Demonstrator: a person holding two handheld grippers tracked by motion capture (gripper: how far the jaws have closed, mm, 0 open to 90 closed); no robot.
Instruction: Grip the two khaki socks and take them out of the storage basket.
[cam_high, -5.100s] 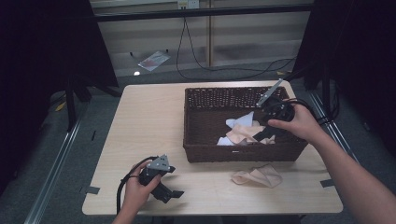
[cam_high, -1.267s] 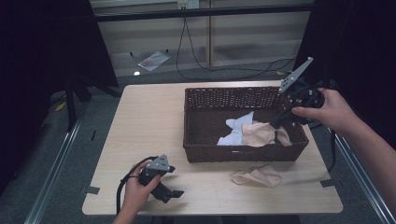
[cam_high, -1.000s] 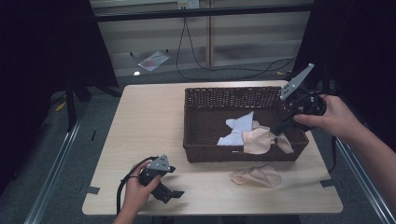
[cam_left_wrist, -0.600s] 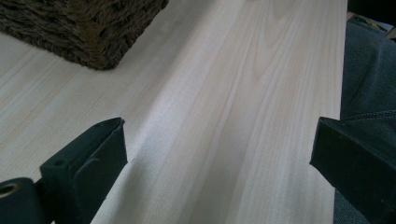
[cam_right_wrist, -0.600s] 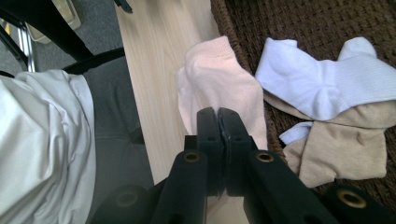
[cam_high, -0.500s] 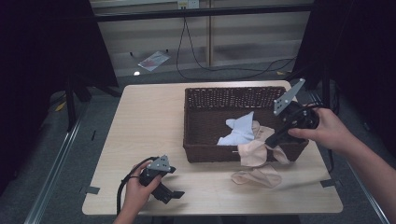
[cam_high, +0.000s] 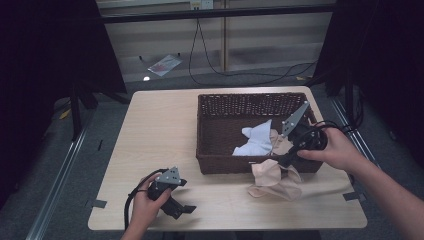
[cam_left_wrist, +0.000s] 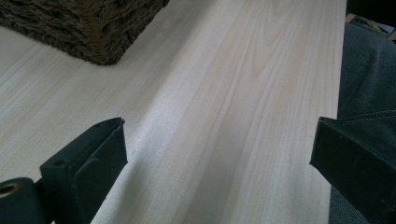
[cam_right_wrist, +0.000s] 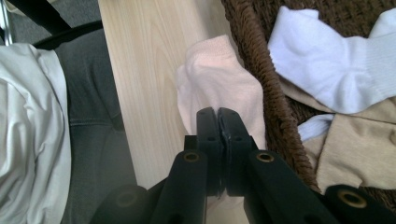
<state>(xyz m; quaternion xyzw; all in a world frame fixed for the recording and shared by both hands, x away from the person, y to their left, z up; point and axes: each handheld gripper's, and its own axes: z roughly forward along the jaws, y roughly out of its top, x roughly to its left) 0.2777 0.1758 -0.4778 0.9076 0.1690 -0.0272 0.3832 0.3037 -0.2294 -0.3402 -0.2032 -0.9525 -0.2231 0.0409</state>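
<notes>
While the right gripper (cam_right_wrist: 218, 116) pinches the peach sock (cam_right_wrist: 210, 79) outside the basket (cam_right_wrist: 252, 60), lower it, probably onto the table, before releasing; left gripper (cam_left_wrist: 219, 154) spread.

Your left gripper (cam_high: 186, 210): black body, grey three-cornered plate on top, a black cable looping off its rear. Its jaws in the left gripper view are matte black blocks with flat faces, one with a small round hole in its side. Your right gripper (cam_high: 281, 165): same black build, grey plate with small dark screws, black cable coiled beside it. In the right gripper view its jaws carry brass-ringed holes. You wear a white top and dark trousers; forearms bare.
</notes>
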